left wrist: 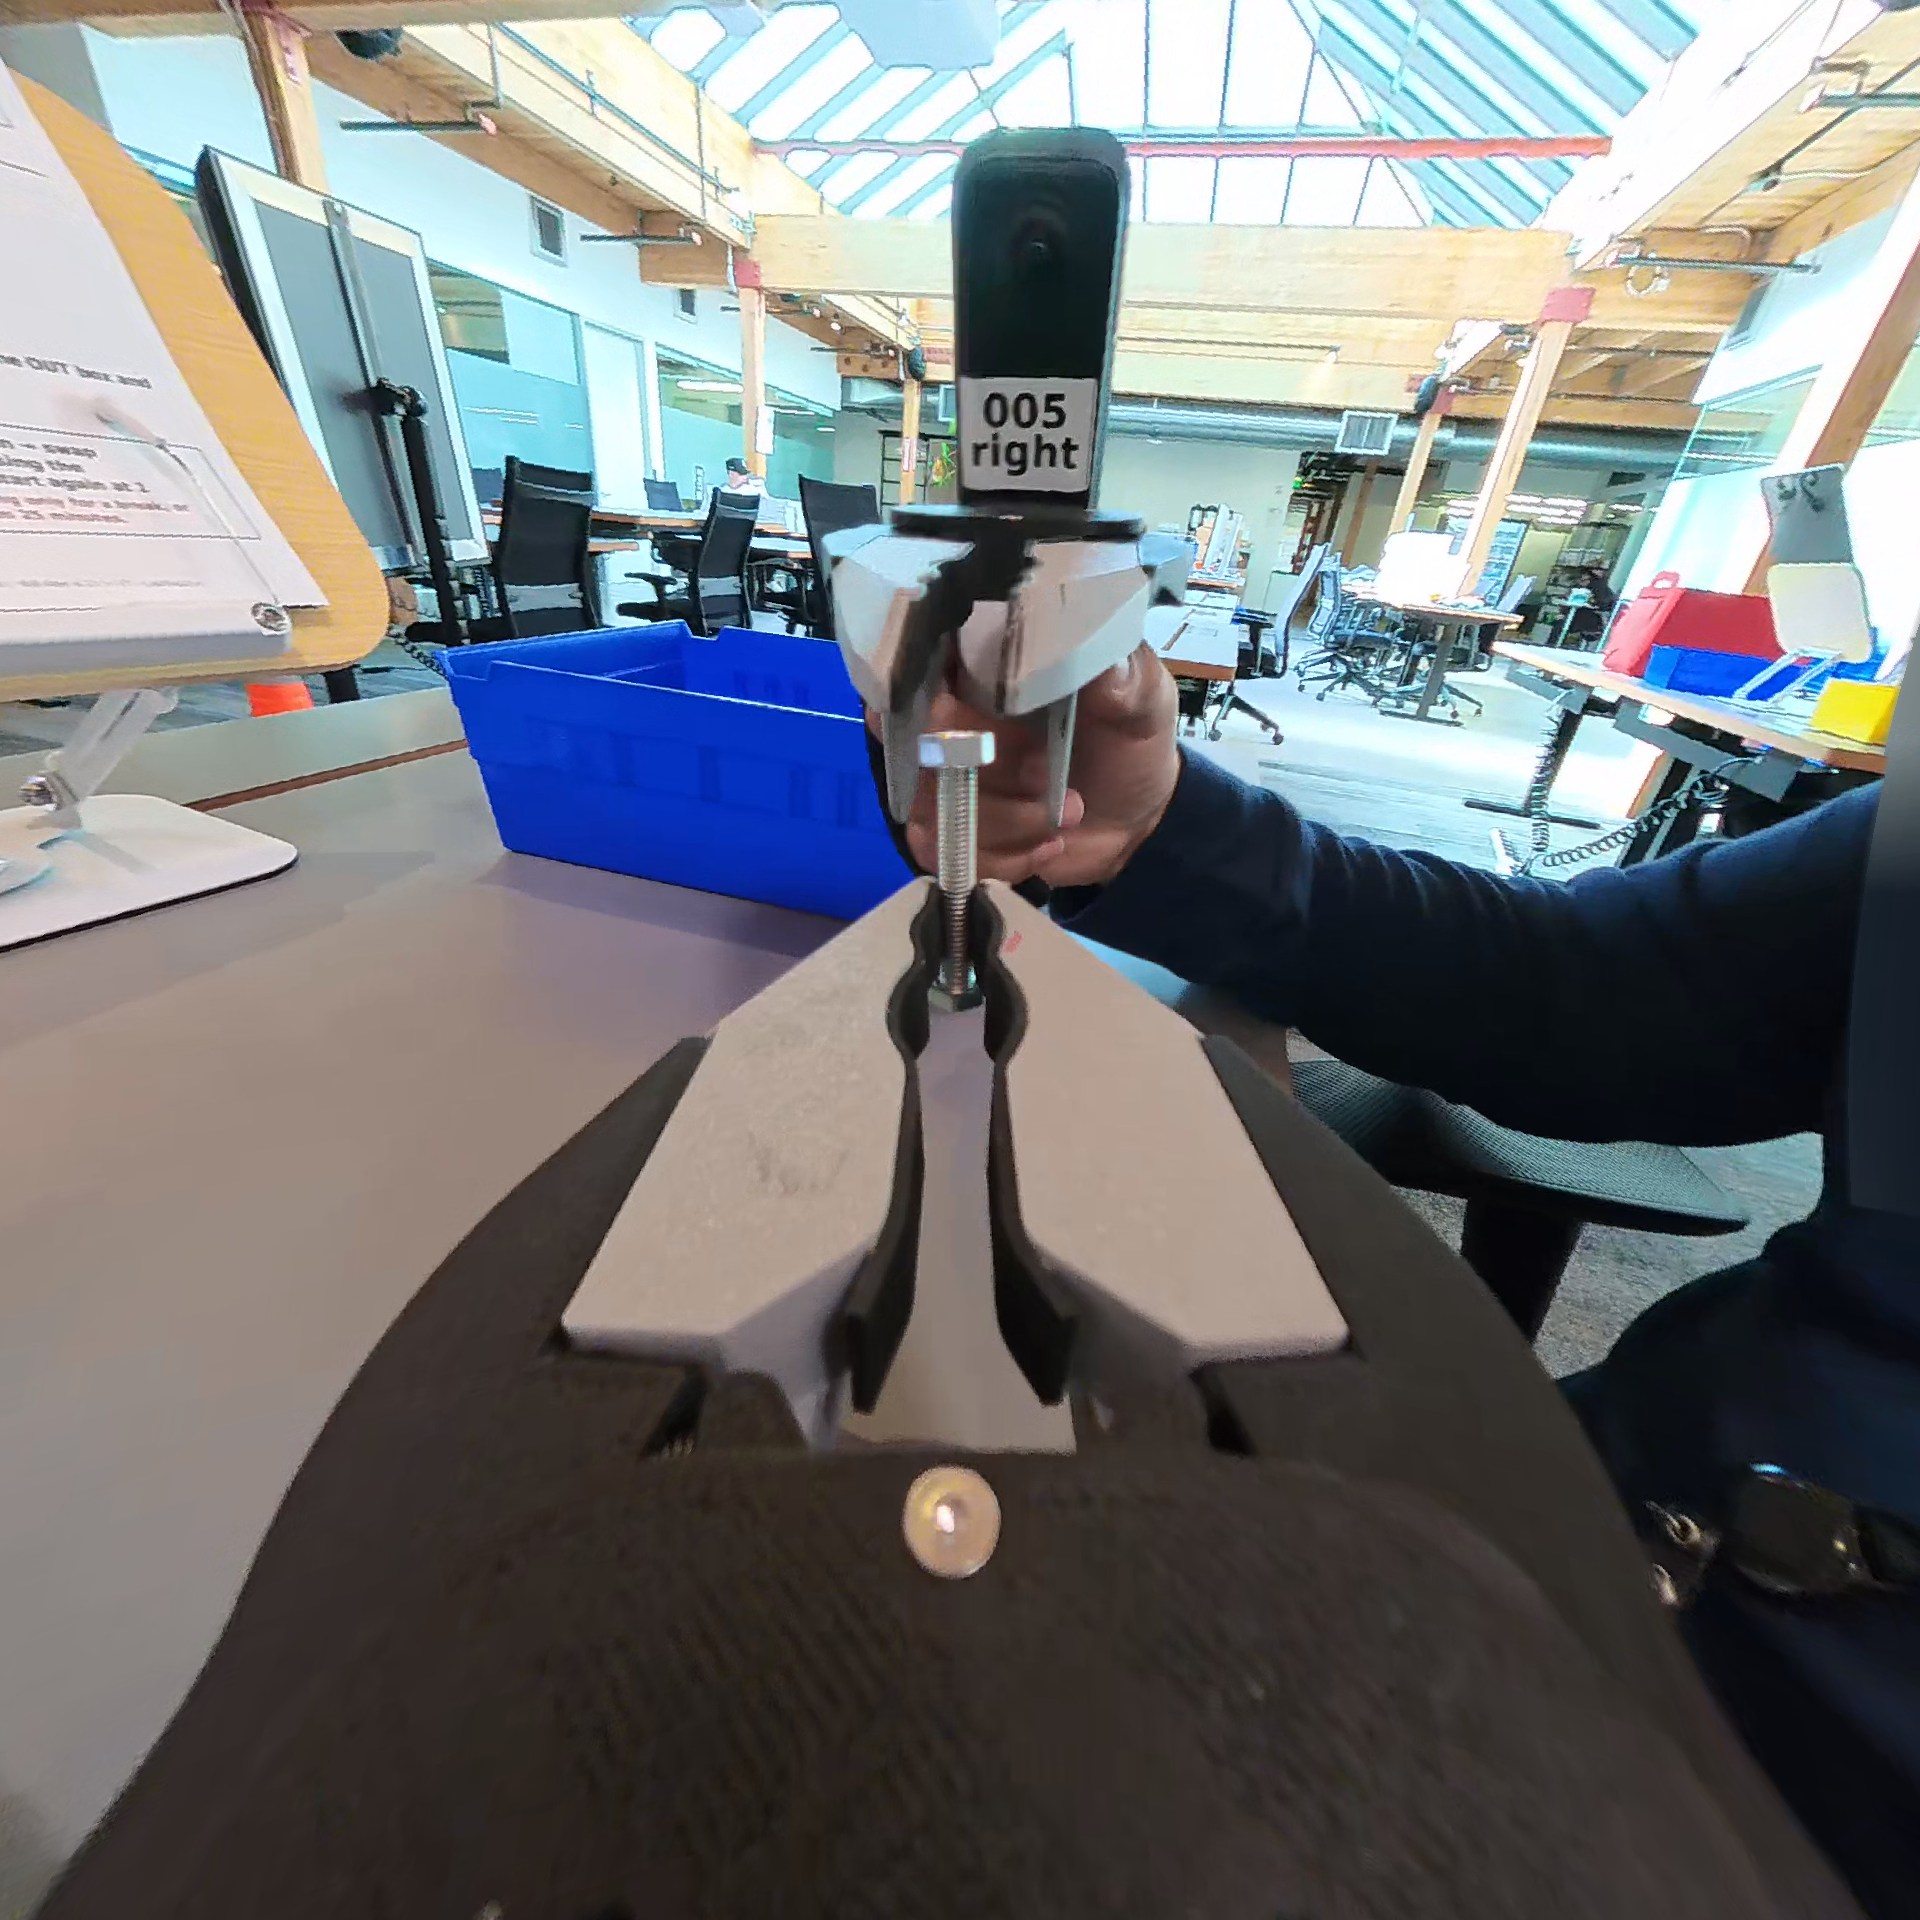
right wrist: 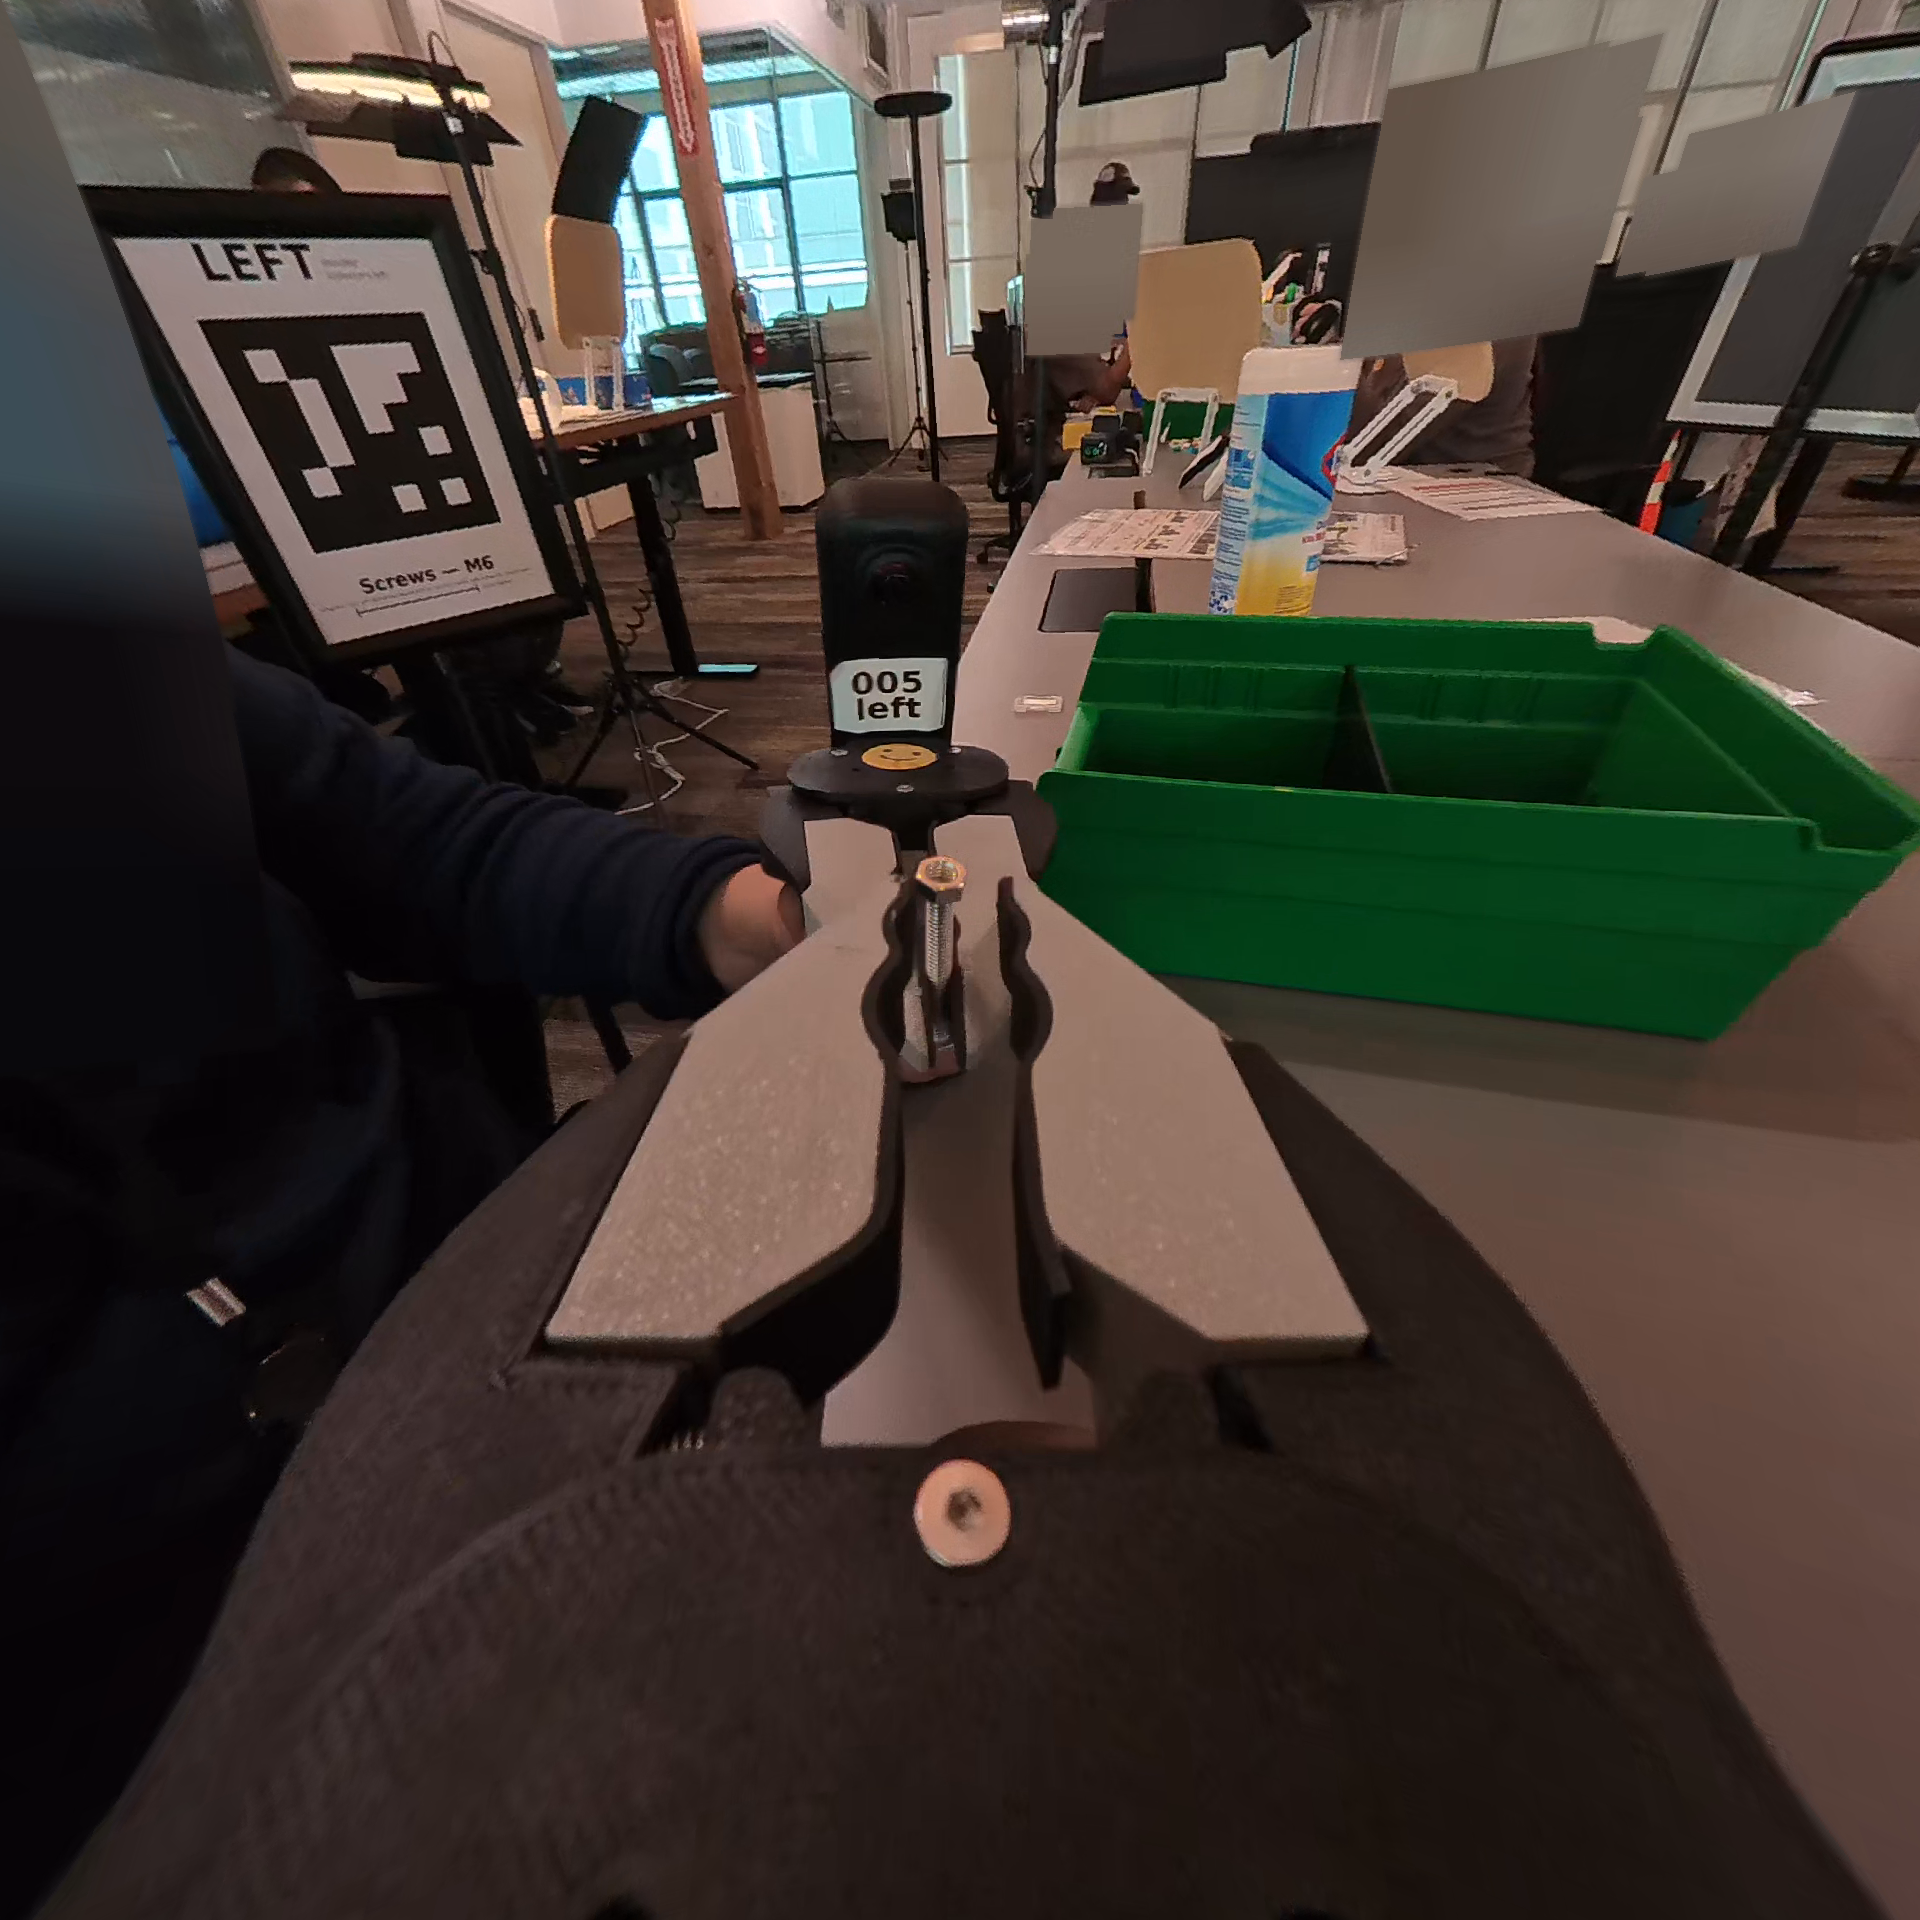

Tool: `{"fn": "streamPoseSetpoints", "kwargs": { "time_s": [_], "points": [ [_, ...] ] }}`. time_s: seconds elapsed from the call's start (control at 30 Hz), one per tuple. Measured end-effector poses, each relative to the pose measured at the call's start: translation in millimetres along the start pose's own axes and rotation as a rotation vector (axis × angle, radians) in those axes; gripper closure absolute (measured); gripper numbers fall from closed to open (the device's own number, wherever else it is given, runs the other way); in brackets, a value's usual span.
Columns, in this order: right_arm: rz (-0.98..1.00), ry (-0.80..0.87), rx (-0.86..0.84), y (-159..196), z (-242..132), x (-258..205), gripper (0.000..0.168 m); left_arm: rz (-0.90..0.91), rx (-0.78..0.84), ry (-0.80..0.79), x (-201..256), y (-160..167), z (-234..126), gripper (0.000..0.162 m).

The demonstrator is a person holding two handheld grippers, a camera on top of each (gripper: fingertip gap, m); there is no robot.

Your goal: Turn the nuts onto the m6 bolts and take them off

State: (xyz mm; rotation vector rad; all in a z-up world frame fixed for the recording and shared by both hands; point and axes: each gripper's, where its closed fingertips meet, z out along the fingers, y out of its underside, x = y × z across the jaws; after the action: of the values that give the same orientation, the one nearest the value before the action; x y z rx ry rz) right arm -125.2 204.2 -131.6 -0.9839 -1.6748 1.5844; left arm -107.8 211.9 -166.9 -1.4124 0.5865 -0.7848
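spanning an open office, grey table (left wrist: pixel 260 1091) bears blue bin (left wrist: pixel 665 748); left claw (left wrist: pixel 954 935) clamps bolt (left wrist: pixel 954 821), right claw (right wrist: pixel 948 977) narrow.

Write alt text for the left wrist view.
The left gripper is shut on a nut at the lower end of an upright bolt, whose hex head points up. The right gripper, held in a hand, faces it just behind, with a blue bin on the grey table.

A silver threaded steel hex-head bolt (left wrist: pixel 954 831) stands upright above the grey bench (left wrist: pixel 312 1039) — head on top, a silver hex nut (left wrist: pixel 953 1000) on its lower end — clamped across the thread between the left tongs (left wrist: pixel 954 914).
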Motion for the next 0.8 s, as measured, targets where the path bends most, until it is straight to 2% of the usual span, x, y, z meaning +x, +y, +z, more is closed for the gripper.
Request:
{"fn": "streamPoseSetpoints", "kwargs": {
  "time_s": [0.4,0.8],
  "points": [
    [-0.015,-0.090,0.038,-3.3,-0.4,-15.0,0.158,0.005,0.003,0.075,15.0,0.3,1.0,0.159],
    [-0.052,-0.126,0.006,2.7,5.1,-23.9,0.156,0.011,-0.006,0.127,25.3,1.9,2.5,0.159]
  ]
}}
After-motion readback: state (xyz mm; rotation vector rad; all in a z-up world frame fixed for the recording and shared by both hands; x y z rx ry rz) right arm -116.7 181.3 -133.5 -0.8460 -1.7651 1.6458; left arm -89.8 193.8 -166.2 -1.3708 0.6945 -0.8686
